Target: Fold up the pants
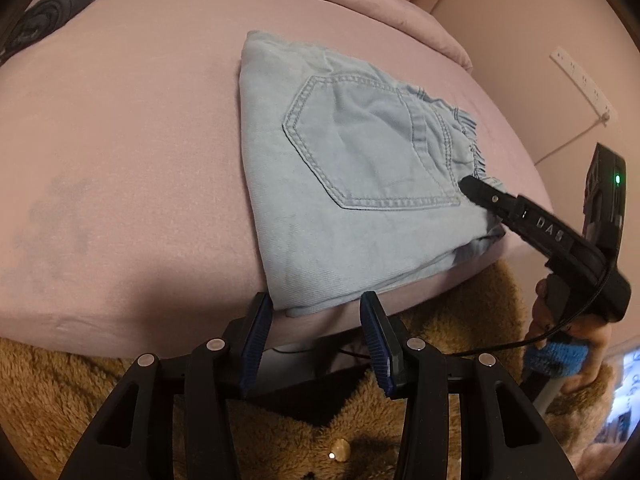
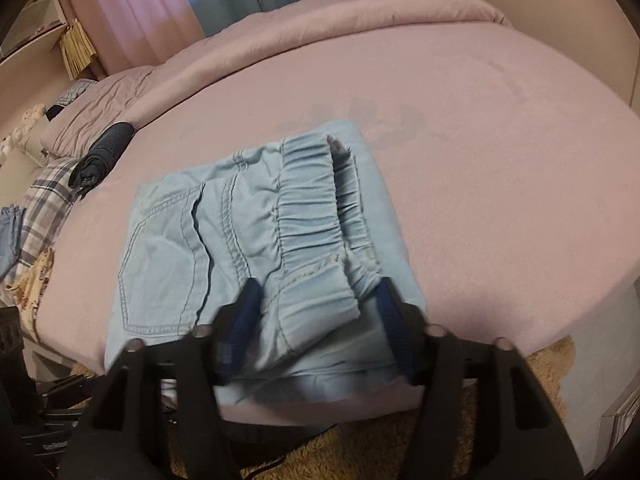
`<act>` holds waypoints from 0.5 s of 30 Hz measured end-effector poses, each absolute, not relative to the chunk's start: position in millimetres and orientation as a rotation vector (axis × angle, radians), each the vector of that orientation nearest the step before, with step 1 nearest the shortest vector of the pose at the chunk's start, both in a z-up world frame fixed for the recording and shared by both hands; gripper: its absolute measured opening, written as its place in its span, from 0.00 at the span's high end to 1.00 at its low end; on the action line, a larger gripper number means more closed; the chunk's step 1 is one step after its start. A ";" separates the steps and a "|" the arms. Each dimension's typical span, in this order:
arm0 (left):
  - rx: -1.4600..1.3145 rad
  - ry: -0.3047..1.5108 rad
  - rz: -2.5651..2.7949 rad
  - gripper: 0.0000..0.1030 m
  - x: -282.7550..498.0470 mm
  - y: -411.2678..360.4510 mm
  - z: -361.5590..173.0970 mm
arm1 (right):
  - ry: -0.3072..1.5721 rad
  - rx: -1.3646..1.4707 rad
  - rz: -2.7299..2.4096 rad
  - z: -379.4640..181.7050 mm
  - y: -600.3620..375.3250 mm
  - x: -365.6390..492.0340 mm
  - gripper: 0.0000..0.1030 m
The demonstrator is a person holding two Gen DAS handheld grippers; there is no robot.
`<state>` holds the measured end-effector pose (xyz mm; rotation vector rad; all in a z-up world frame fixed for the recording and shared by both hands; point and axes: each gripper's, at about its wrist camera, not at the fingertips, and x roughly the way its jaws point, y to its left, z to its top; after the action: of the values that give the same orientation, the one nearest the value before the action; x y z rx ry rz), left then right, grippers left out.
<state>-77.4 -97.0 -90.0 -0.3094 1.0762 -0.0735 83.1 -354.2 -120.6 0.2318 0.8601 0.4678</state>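
Observation:
Light blue denim pants (image 1: 352,184) lie folded in a compact stack on the pink bed (image 1: 120,140), back pocket up, near the front edge. My left gripper (image 1: 316,312) is open, its fingers just before the stack's near corner, holding nothing. My right gripper shows in the left wrist view (image 1: 476,190) resting at the waistband edge. In the right wrist view the pants (image 2: 180,248) lie with the elastic waistband (image 2: 308,220) toward me, and my right gripper (image 2: 320,304) is open with the waistband fold between its fingers.
A dark rolled garment (image 2: 100,156) and plaid cloth (image 2: 44,208) lie at the bed's far left. A folded pink duvet (image 2: 320,24) runs along the back. Brown shaggy rug (image 1: 60,380) lies below the bed edge. A power strip (image 1: 580,80) hangs on the wall.

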 end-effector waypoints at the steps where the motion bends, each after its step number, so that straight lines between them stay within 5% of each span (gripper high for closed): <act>1: -0.321 1.073 -0.076 0.56 -77.0 -94.4 -87.9 | 0.848 0.235 0.468 -117.7 -355.2 81.9 0.61; 4: -0.354 1.045 -0.069 0.56 -76.5 -85.1 -74.0 | 0.782 0.240 0.481 -100.3 -358.9 73.7 0.71; 10: -0.405 1.000 -0.130 0.56 -63.0 -73.1 -49.9 | 0.689 0.248 0.470 -67.6 -371.4 57.7 0.72; 15: -0.399 1.025 -0.161 0.56 -54.5 -79.9 -40.4 | 0.777 0.232 0.421 -95.6 -377.4 69.6 0.71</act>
<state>-54.5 -79.9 -40.4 -0.3993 1.0253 -0.1608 69.6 -377.4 -95.6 0.2324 0.7773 0.4211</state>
